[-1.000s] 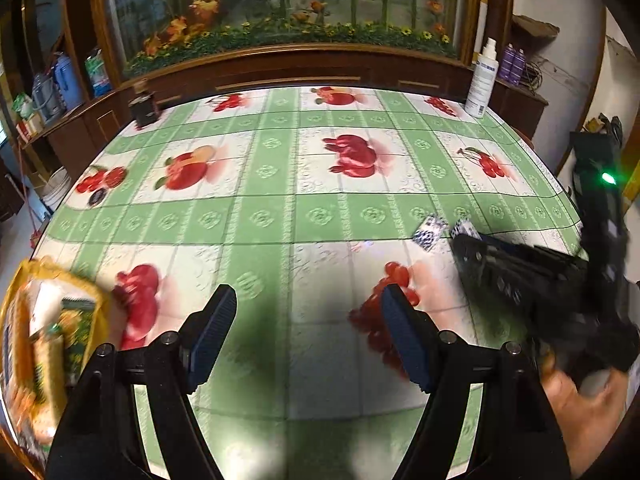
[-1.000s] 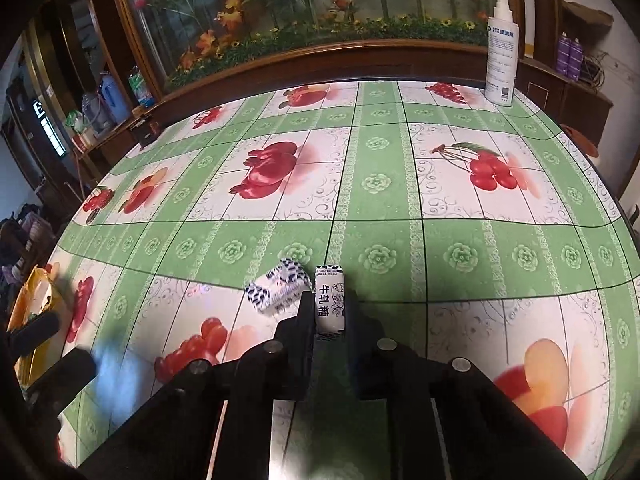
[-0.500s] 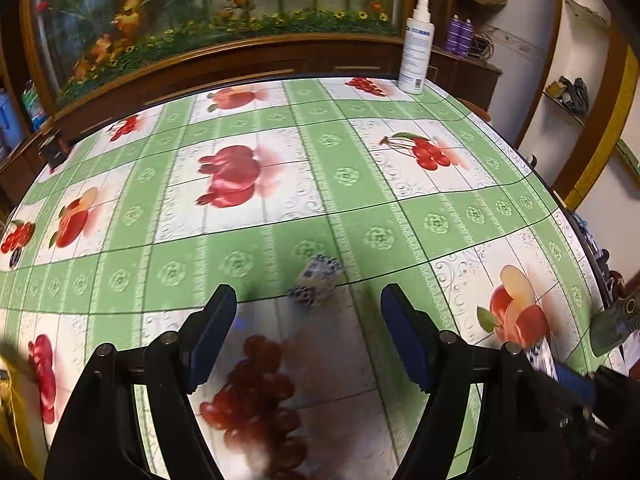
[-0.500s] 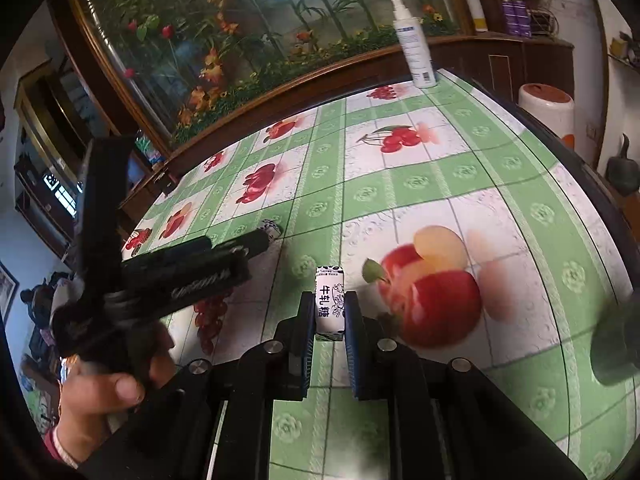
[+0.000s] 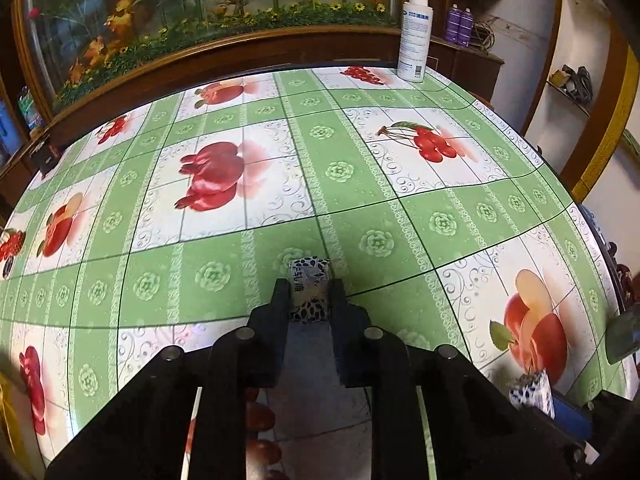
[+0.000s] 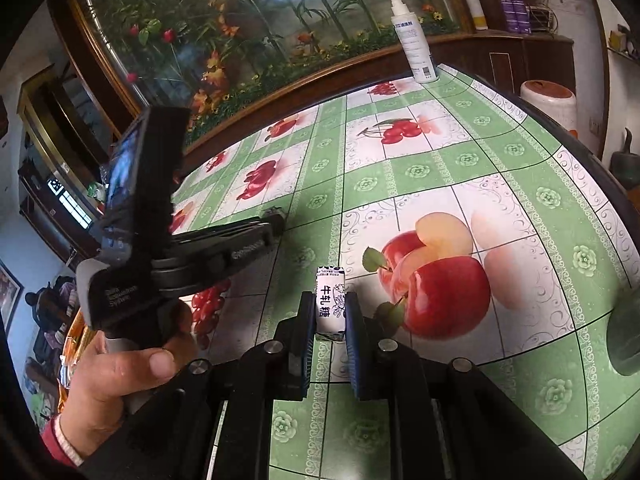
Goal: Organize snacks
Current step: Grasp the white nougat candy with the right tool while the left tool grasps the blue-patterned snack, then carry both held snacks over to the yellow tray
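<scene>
A small candy in a black-and-white patterned wrapper (image 5: 309,285) lies on the green fruit-print tablecloth (image 5: 224,276). My left gripper (image 5: 309,294) is closing on it, and both pads press its sides. In the right wrist view my right gripper (image 6: 329,312) is shut on a white nougat candy with black lettering (image 6: 330,300), held above the cloth near a printed apple. That view also has the left gripper (image 6: 276,216) at the left, held low by a hand (image 6: 116,376). The right gripper's candy (image 5: 534,390) appears at the lower right of the left wrist view.
A white spray bottle (image 5: 416,36) stands at the table's far right corner, in front of a wood-framed planter wall. The table's right edge (image 5: 592,220) curves close by. A yellow snack holder (image 6: 74,344) peeks out behind the hand. A white bin (image 6: 548,100) stands beyond the table.
The left gripper swung right from the yellow snack holder to the patterned candy and shut on it. The right gripper carried its nougat candy away to the right, over the printed apple.
</scene>
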Motion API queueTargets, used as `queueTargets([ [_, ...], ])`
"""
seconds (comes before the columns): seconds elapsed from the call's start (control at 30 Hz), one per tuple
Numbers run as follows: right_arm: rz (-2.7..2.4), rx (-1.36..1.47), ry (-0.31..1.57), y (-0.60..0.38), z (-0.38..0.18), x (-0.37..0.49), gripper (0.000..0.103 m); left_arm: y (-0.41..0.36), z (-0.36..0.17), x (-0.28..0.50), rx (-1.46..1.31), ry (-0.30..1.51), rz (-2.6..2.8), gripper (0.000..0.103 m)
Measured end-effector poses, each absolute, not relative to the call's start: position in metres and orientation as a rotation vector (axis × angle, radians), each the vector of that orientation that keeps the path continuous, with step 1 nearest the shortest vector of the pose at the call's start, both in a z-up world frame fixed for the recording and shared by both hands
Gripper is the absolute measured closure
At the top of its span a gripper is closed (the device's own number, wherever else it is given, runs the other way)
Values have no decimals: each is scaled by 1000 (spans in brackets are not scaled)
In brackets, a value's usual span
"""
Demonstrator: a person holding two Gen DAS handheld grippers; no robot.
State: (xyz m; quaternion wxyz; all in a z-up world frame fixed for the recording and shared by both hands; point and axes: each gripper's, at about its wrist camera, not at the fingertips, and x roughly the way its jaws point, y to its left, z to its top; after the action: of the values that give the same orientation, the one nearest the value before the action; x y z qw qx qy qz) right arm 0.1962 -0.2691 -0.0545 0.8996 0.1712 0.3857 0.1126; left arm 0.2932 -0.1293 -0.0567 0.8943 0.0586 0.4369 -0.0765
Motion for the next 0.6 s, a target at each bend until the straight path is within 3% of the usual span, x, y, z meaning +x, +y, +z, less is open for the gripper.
queueTargets([
  [0.6, 347, 311, 772, -231, -45, 180, 88, -13, -34, 168, -73, 889, 69, 87],
])
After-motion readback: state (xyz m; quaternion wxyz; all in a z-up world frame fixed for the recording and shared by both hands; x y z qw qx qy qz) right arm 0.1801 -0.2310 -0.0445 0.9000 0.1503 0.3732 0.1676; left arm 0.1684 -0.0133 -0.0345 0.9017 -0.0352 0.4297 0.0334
